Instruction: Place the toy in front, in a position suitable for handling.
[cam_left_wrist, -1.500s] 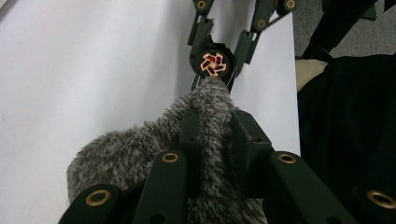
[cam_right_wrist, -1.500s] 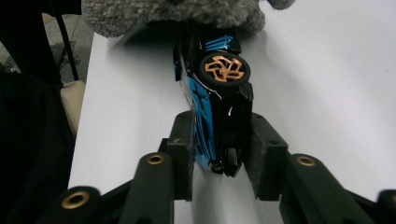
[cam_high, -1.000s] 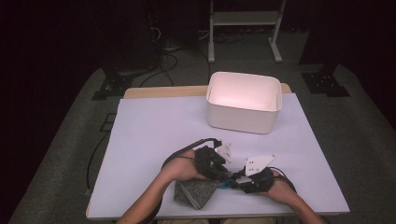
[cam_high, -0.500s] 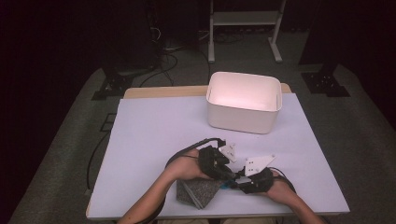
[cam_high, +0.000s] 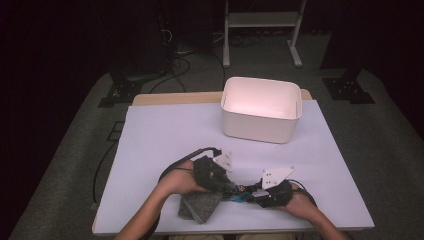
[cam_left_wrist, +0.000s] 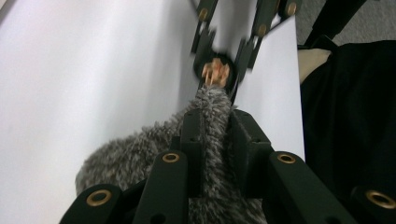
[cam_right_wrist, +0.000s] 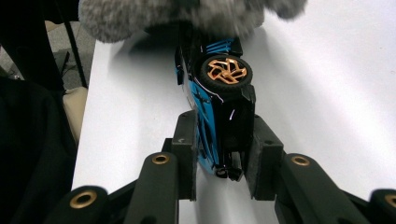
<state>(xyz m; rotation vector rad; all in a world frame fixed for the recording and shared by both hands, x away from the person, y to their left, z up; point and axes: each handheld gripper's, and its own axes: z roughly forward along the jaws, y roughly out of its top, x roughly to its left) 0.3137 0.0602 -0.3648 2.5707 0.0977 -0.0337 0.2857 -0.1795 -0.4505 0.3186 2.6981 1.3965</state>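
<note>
So the right gripper (cam_right_wrist: 219, 154) has its jaws clamped on the tail end of a little blue and black toy car (cam_right_wrist: 217, 107), which is tipped on its side so one gold-spoked wheel (cam_right_wrist: 226, 70) faces up just past the jaw tips. My guess is it's held like that to keep the car steady while the other hand works on it. The left gripper (cam_left_wrist: 215, 135) is pinched tight on a fold of a fuzzy grey cloth (cam_left_wrist: 154, 149), with the fabric bunched between the pads and spilling out below and to one side of them. Straight ahead of those jaws sits the car's wheel end, with the cloth's tip right up against it, so this looks like wiping or dusting the car. From the right gripper's side, the cloth hangs over the far end of the car, beyond the jaws. Up top, both hands sit close together near the front edge of the table (cam_high: 165, 135). The white bin (cam_high: 260, 112) sits well away from both sets of jaws and looks empty inside.
</note>
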